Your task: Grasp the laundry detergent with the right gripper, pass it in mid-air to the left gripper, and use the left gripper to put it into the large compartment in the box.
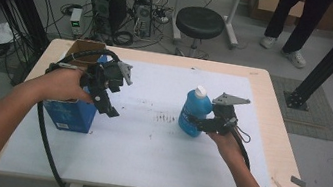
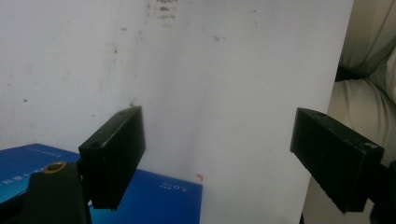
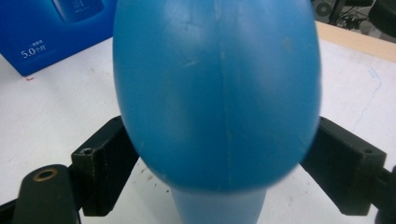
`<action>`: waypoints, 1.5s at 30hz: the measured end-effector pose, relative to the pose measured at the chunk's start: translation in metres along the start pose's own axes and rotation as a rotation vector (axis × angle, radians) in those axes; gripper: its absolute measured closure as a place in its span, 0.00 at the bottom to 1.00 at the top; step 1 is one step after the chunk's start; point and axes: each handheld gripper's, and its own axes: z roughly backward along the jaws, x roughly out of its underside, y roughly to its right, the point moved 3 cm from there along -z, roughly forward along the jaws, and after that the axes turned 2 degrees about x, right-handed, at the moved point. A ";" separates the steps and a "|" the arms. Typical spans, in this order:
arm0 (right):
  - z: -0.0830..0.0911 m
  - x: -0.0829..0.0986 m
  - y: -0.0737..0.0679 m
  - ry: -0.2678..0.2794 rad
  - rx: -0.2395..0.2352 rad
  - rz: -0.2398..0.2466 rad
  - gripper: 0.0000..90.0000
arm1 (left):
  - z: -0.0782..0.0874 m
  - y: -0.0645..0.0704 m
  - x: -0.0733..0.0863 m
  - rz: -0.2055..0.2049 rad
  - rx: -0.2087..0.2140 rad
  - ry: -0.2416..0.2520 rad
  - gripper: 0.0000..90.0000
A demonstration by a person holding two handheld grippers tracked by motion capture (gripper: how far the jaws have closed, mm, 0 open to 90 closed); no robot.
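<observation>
Bottle [image 1: 195, 112] is standing upright mid-table, and your right gripper [image 1: 206, 124] is clamping its belly; the box [image 1: 70, 111] is sitting well left, beneath your empty, wide-open left gripper [image 1: 108, 99].

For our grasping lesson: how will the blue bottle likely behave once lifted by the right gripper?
The blue bottle looks smooth and rounded, so it may slip between the right gripper jaws. Its seamed plastic wall probably flexes when squeezed. Narrow at the white cap, it may tip if nudged.
</observation>
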 end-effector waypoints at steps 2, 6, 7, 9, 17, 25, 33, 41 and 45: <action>-0.002 -0.001 -0.001 0.013 0.009 -0.002 0.18 | 0.000 0.000 0.000 0.000 0.000 -0.004 0.21; -0.004 -0.001 -0.002 0.033 0.018 -0.009 0.18 | 0.000 0.000 0.001 0.002 -0.001 0.001 0.21; -0.004 -0.001 -0.002 0.035 0.019 -0.010 0.18 | 0.000 0.000 0.001 0.002 -0.001 0.001 0.21; -0.005 -0.001 -0.003 0.036 0.019 -0.010 0.19 | 0.001 0.000 0.002 0.000 -0.002 0.001 0.21; -0.007 -0.003 -0.005 0.061 0.013 -0.009 0.23 | 0.000 0.000 0.002 0.000 -0.002 0.001 0.21; -0.005 -0.004 -0.006 0.074 0.015 -0.011 0.27 | 0.001 0.000 0.002 0.002 0.000 0.002 0.21; -0.004 -0.004 -0.006 0.087 0.019 -0.008 0.30 | 0.001 0.000 0.002 -0.001 0.000 0.001 0.21; -0.003 -0.005 -0.005 0.092 0.026 0.000 0.34 | 0.001 -0.001 0.001 0.000 0.001 0.004 0.21; -0.002 -0.005 -0.005 0.094 0.036 -0.002 0.35 | 0.000 -0.001 0.001 0.000 0.001 0.001 0.21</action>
